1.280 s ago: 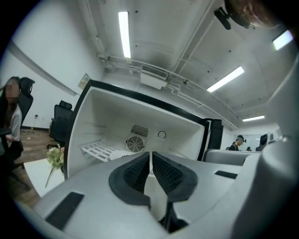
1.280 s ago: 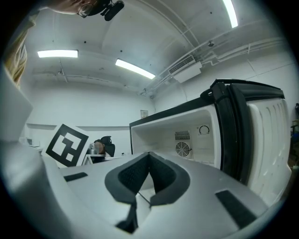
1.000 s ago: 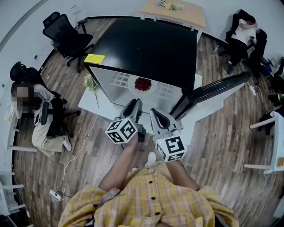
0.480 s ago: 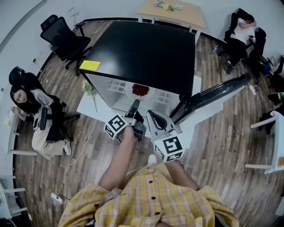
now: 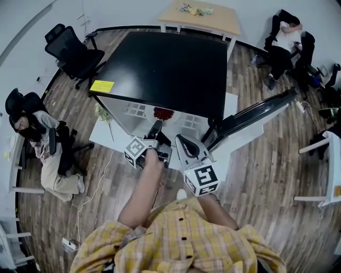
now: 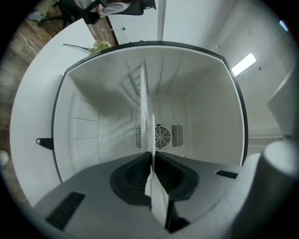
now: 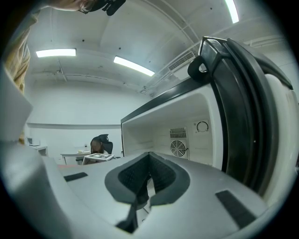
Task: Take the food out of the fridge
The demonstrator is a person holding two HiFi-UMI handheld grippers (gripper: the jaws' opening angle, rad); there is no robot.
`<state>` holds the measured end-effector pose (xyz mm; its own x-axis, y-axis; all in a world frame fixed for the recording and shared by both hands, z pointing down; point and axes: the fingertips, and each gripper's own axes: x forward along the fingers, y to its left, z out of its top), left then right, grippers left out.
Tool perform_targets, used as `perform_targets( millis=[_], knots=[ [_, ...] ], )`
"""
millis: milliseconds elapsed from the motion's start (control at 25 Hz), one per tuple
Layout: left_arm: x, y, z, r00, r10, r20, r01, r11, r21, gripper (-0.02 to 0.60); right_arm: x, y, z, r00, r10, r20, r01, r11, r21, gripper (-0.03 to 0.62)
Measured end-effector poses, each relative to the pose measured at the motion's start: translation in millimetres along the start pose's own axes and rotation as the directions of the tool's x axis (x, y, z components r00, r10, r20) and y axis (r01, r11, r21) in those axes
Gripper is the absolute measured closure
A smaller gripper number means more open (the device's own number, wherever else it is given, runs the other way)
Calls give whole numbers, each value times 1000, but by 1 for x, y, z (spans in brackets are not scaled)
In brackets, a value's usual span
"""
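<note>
A small white fridge point(image 5: 165, 64) with a black top stands open, its door point(image 5: 256, 114) swung out to the right. On the shelf inside sits a white plate point(image 5: 173, 117) of dark red food point(image 5: 162, 113). My left gripper point(image 5: 155, 128) reaches into the fridge, turned on its side. In the left gripper view point(image 6: 152, 163) the plate point(image 6: 150, 135) shows edge-on between the jaws, which are shut on its rim. My right gripper point(image 5: 184, 143) hangs just outside the opening. In the right gripper view point(image 7: 148, 175) its jaws are shut with nothing between them.
The fridge's back wall has a round fan point(image 6: 162, 137). The door's dark seal point(image 7: 247, 116) rises close on the right. A person point(image 5: 37, 133) sits at the left, an office chair point(image 5: 72, 48) stands behind, a wooden table point(image 5: 202, 16) is beyond the fridge. Flowers point(image 5: 102, 113) lie beside it.
My left gripper has pushed forward into the fridge and now has the plate's rim between its jaws. The right gripper has shifted only slightly forward.
</note>
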<state>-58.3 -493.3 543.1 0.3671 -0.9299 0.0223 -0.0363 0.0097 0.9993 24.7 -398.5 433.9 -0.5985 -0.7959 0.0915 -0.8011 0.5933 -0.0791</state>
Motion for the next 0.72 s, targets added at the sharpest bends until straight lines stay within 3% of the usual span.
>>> perform_targets(
  millis=[240, 720],
  knots=[
    [-9, -3, 0, 999, 8, 34, -8, 1000, -20, 561, -3, -3, -2, 1000, -16, -7, 16, 1000, -1, 588],
    [-52, -46, -13, 997, -57, 55, 62, 994, -95, 563, -15, -4, 0, 998, -59, 6, 59, 998, 36, 586]
  ],
)
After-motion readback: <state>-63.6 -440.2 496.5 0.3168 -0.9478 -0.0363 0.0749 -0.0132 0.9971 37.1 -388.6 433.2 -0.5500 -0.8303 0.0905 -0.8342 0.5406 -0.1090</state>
